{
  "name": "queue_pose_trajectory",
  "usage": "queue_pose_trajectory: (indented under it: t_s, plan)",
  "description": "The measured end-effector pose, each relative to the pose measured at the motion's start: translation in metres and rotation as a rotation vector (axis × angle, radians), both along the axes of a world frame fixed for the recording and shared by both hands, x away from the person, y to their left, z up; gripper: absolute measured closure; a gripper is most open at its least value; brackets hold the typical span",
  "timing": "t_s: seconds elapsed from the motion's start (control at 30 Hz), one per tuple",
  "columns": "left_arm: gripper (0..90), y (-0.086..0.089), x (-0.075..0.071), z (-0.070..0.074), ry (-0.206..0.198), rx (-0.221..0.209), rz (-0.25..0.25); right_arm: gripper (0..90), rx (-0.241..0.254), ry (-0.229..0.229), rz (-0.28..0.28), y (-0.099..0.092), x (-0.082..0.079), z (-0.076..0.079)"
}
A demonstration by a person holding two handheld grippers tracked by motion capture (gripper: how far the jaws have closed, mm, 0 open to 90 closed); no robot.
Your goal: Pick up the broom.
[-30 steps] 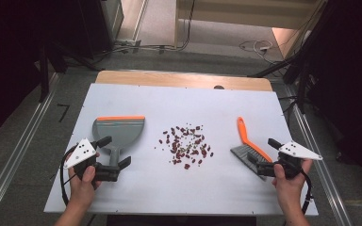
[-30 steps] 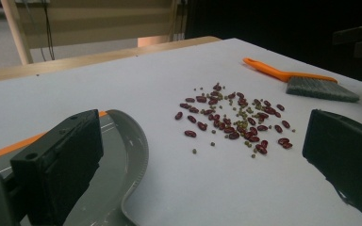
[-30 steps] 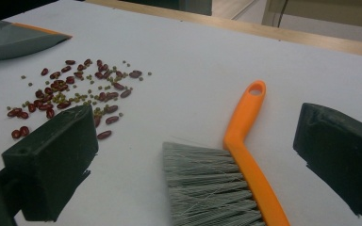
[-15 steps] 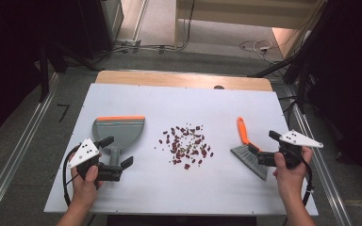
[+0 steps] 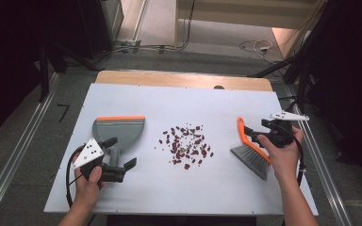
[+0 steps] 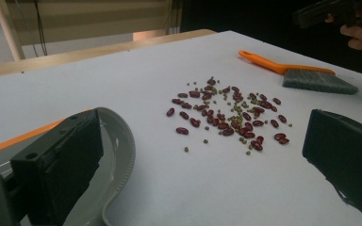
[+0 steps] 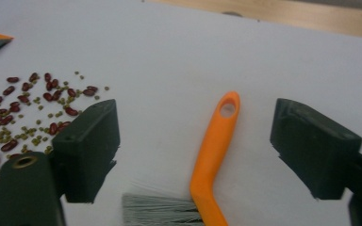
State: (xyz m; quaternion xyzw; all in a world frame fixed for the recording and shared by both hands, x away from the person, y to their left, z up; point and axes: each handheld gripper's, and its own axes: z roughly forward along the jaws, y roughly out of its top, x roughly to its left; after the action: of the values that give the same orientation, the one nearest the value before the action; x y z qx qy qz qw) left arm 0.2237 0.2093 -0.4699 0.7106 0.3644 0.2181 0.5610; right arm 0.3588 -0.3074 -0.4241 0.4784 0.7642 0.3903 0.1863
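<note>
A scatter of red and small green beans [image 5: 186,143] [image 6: 226,115] lies mid-table. The grey dustpan [image 5: 118,131] with an orange rim rests to their left. Its handle runs between the wide-apart jaws of my left gripper [image 5: 119,152] [image 6: 202,136], which is open and not pressing on it. On the right lies a brush with an orange handle [image 5: 242,132] [image 7: 214,141] and grey bristles [image 5: 250,160] [image 6: 318,82]. My right gripper [image 5: 255,132] [image 7: 195,120] straddles that handle. Its jaws have just been closing, and gaps remain on both sides of the handle.
The white table top [image 5: 184,101] ends in a bare wooden strip [image 5: 184,79] at the far edge. Cables [image 5: 250,46] lie on the floor beyond it, and metal rails [image 5: 9,160] run along both sides.
My right gripper moved away from the person, from beside the bristles to over the brush's orange handle, and its jaws narrowed. The left gripper and dustpan stayed put.
</note>
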Motion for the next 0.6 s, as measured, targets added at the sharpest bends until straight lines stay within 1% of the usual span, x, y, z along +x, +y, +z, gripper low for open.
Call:
queue_pose_trajectory:
  t_s: [0.03,0.07,0.13,0.17,0.2,0.23,0.27,0.3,0.33,0.4,0.43,0.47,0.53,0.6]
  plan:
    - [0.0,0.000,0.000,0.000,0.001,0.003,-0.004,30.1,0.010,0.041,-0.015,0.002,0.006,-0.004]
    - [0.0,0.000,0.001,0.000,0.002,0.002,-0.013,32.2,0.000,0.055,-0.020,0.004,0.008,-0.006]
    - [0.0,-0.001,0.001,0.000,0.002,0.001,-0.019,38.8,-0.044,0.078,-0.019,0.008,0.011,-0.011]
    - [0.0,-0.001,0.001,0.000,0.002,0.001,-0.019,38.8,-0.044,0.078,-0.019,0.008,0.011,-0.011]
    - [0.0,0.000,0.001,0.000,0.002,-0.001,-0.020,40.2,-0.077,0.090,-0.022,0.009,0.013,-0.016]
    - [0.0,0.000,0.001,0.000,0.004,0.002,-0.023,42.9,-0.086,0.094,-0.029,0.009,0.014,-0.017]
    - [0.0,-0.001,0.001,0.000,0.006,0.002,-0.024,46.9,-0.094,0.109,-0.032,0.008,0.015,-0.019]
    - [0.0,-0.001,0.001,0.000,0.006,0.000,-0.025,47.7,-0.088,0.128,-0.022,0.007,0.016,-0.021]
    - [0.0,-0.001,0.001,0.000,0.006,-0.001,-0.026,49.9,-0.095,0.144,-0.014,0.007,0.017,-0.023]
    - [0.0,-0.001,0.001,0.000,0.007,0.002,-0.027,52.8,-0.138,0.162,-0.014,0.009,0.016,-0.027]
    - [0.0,-0.001,0.001,0.000,0.007,0.002,-0.027,53.8,-0.143,0.181,-0.029,0.010,0.016,-0.029]
    - [0.0,-0.002,0.001,-0.001,0.007,0.000,-0.028,55.6,-0.133,0.200,-0.043,0.011,0.016,-0.031]
    - [0.0,-0.003,0.001,-0.001,0.008,0.000,-0.028,58.0,-0.129,0.236,-0.052,0.013,0.018,-0.036]
    - [0.0,-0.003,0.001,-0.001,0.010,0.005,-0.030,58.0,-0.161,0.248,-0.059,0.014,0.020,-0.040]
